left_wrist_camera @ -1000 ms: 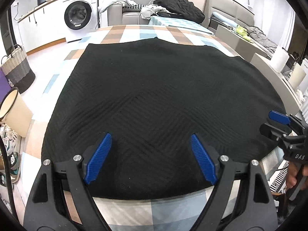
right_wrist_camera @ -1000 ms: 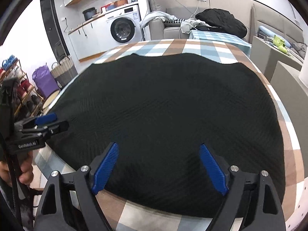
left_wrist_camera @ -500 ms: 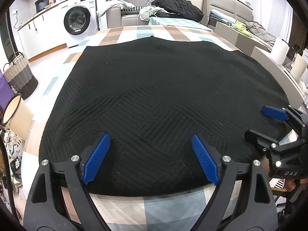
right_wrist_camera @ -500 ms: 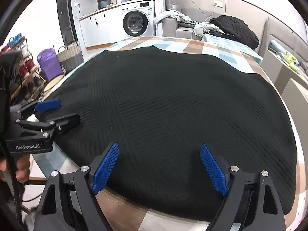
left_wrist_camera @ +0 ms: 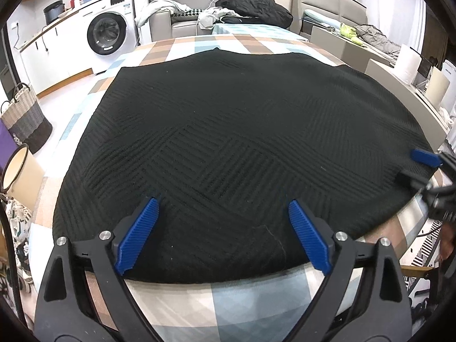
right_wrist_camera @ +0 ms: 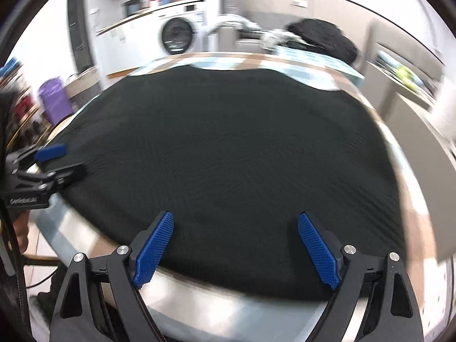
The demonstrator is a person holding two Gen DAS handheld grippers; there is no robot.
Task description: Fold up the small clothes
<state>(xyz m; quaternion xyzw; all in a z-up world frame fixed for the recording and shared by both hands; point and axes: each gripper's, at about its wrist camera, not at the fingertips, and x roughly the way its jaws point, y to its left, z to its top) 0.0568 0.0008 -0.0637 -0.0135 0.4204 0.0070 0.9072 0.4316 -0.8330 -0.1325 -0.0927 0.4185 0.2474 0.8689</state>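
Black knit garment (left_wrist_camera: 242, 142) lay flat on checked table (left_wrist_camera: 228, 299); left gripper (left_wrist_camera: 223, 208) opening wide, right gripper (right_wrist_camera: 236, 222) wide, both empty at 6 o'clock edge.

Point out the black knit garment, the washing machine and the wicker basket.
black knit garment (left_wrist_camera: 242, 142), left wrist view, middle of the cloth
washing machine (left_wrist_camera: 107, 32), left wrist view, round door
wicker basket (left_wrist_camera: 24, 122), left wrist view, side wall

washer (left_wrist_camera: 107, 32) (white), wicker basket (left_wrist_camera: 24, 119), sofa (left_wrist_camera: 182, 21)
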